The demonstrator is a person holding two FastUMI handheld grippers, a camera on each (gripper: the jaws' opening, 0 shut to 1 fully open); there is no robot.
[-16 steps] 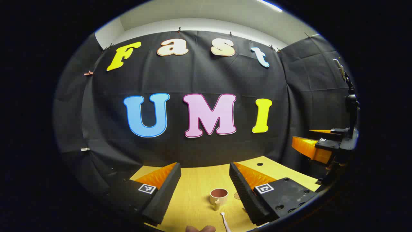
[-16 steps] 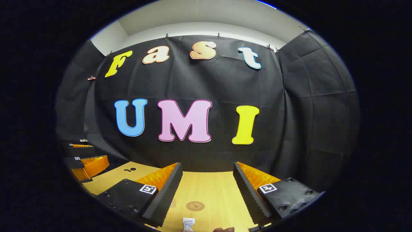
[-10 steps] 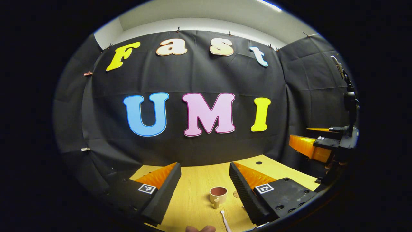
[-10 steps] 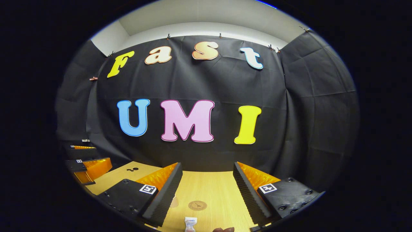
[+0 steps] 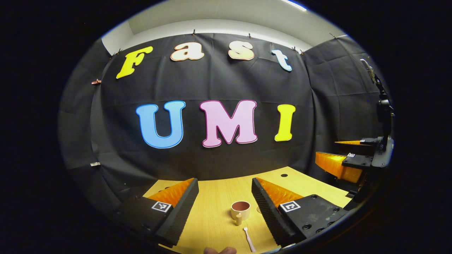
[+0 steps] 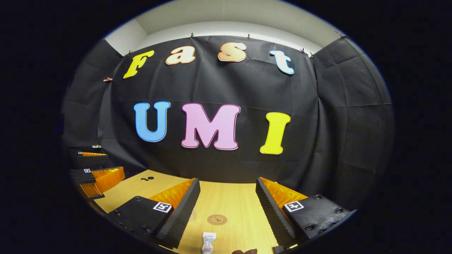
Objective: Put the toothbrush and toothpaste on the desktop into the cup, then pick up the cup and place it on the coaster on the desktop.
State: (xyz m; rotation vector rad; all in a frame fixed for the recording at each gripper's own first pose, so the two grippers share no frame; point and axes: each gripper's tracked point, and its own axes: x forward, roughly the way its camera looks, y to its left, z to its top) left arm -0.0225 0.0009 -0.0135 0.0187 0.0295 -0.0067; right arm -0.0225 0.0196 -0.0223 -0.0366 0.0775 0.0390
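The left claw (image 5: 225,201) stands wide with nothing in it, and so does the right claw (image 6: 227,203). In the left gripper view the cup (image 5: 241,210) sits upright at lower centre on the wooden surface (image 5: 212,218), handle toward the camera, with the toothbrush (image 5: 248,239) lying just below it. In the right gripper view the toothpaste (image 6: 208,242) lies at the bottom edge, the coaster (image 6: 217,219) just above it. The toothbrush looks light, stiff and thin (likely to roll), so pinch mid-handle. The tube should be soft; grip its flat body gently.
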